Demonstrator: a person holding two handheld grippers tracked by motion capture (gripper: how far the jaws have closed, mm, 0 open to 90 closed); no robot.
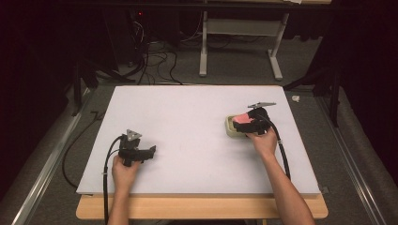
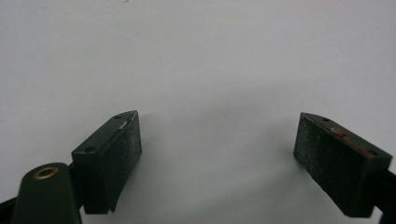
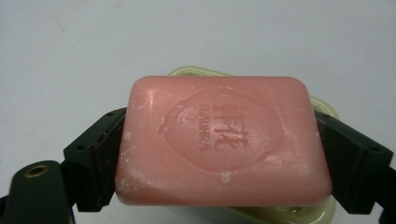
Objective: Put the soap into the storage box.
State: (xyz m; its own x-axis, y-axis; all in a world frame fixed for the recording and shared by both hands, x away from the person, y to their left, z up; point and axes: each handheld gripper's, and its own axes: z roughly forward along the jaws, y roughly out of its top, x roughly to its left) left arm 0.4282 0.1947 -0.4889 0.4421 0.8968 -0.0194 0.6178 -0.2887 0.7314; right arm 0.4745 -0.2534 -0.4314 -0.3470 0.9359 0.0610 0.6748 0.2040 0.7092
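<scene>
Over the cream soap dish [image 3: 322, 212] at the right of the white table [image 1: 187, 117], my right gripper [image 3: 224, 154] clamps a pink soap bar [image 3: 224, 140] by its two short ends, stamped face up. I cannot tell whether the bar touches the dish beneath it. My left gripper [image 2: 217, 154] rests low at the table's near left, jaws spread wide with nothing between them.
</scene>
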